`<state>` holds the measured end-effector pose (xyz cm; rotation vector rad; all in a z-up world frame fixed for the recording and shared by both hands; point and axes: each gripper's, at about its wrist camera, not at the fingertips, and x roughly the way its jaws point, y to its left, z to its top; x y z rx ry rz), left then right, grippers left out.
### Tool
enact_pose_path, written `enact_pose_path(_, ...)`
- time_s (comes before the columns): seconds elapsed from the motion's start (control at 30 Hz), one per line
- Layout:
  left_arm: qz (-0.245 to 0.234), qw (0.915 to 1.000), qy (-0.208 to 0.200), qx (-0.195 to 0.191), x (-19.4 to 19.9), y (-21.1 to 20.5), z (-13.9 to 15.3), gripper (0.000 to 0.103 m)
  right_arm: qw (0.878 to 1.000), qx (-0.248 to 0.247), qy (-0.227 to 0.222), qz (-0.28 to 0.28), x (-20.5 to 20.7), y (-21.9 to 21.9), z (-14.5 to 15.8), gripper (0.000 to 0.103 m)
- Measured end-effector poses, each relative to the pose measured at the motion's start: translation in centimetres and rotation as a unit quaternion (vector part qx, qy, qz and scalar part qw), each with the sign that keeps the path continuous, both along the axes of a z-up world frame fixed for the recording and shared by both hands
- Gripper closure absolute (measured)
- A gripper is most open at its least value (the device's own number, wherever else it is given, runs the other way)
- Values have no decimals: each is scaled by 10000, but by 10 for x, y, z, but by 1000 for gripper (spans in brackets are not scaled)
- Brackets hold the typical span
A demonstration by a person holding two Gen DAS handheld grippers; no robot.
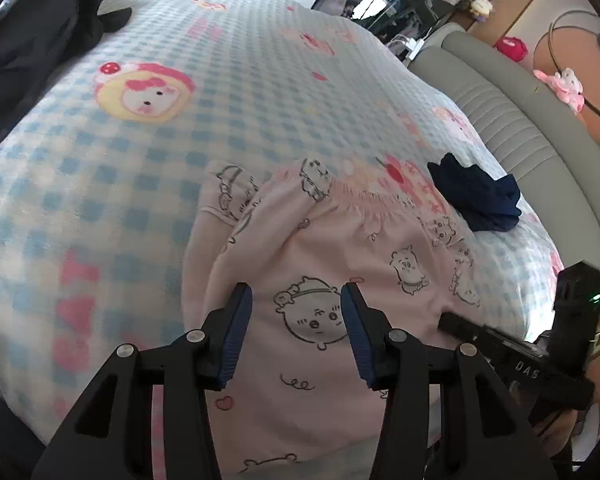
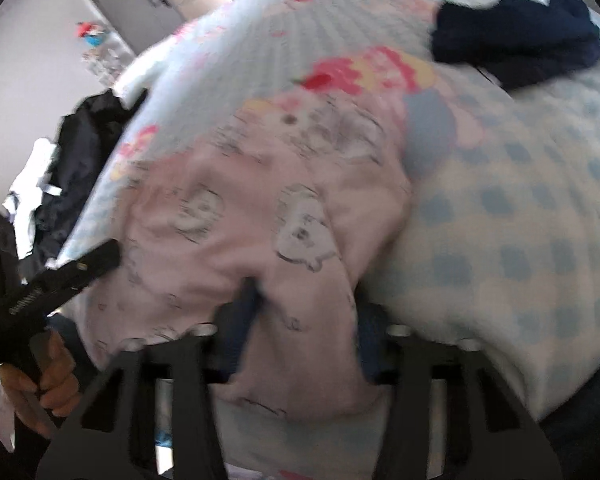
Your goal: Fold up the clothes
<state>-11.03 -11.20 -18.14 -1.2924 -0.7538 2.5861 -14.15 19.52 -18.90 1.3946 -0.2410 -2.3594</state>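
Left wrist view, left to right. A heap of black clothing [image 1: 32, 32] lies at the far left corner of the bed, which is covered by a blue-and-white checked blanket with pink cartoon prints [image 1: 148, 184]. The blanket between the heap and the near garment is bare: wide open room across the bed's middle.

The task's thing, a pale pink garment of soft fabric printed with outline cartoon animals [image 1: 340, 248], lies flat on the near part of the bed. Its gathered waistband faces away and its near end hangs over the bed's near edge. The left claw [image 1: 297, 336] is spread above the pink fabric, its blue-padded fingers [image 1: 236, 336] apart and nothing between them.

A small crumpled navy-blue cloth [image 1: 476, 200] lies just right of the garment's far corner, near the bed's right edge, apart from the pink fabric. Along that edge runs a grey ribbed padded bed frame [image 1: 512, 120]. The right claw's black body shows at lower right, at the garment's right side.

No containers show in either view.

Right wrist view (blurred). The person's hand [image 2: 44, 384] grips the handle of the left device at lower left. The same black heap [image 2: 80, 160] lies at the bed's edge on the left. The right claw [image 2: 304, 320] has a fold of the pink garment [image 2: 260, 216] between its fingers; whether the jaws press on it I cannot tell. The navy cloth [image 2: 516, 40] sits at upper right, well apart, with bare checked blanket [image 2: 520, 220] to the right.
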Motion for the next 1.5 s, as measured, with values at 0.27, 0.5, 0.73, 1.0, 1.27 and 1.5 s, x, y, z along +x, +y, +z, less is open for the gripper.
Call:
enact_pose_path(0.27, -363, 9959, 155, 813, 1, 12, 3, 55, 9974, -540, 270, 390, -13, -27, 20, 85)
enact_pose_path(0.5, -543, 9928, 196, 1051, -5, 24, 9, 55, 9925, -740, 324, 923, -7, -54, 11, 82)
enact_pose_path(0.73, -700, 9884, 224, 1332, -12, 34, 14, 50, 9883, -1021, 203, 1111, -1, -60, 2, 74)
enact_pose_path(1.0, -684, 9957, -326, 542, -34, 70, -2, 52, 9878, -910, 232, 1245, 8, -66, 0, 61)
enact_pose_path(1.27, -178, 9987, -397, 271, -27, 70, -5, 59, 9919, -910, 68, 880, 7, -22, 8, 44)
enact_pose_path(1.5, -1, 9985, -430, 335, -26, 63, -7, 57, 9945, -1005, 37, -283, -6, 32, 10, 44)
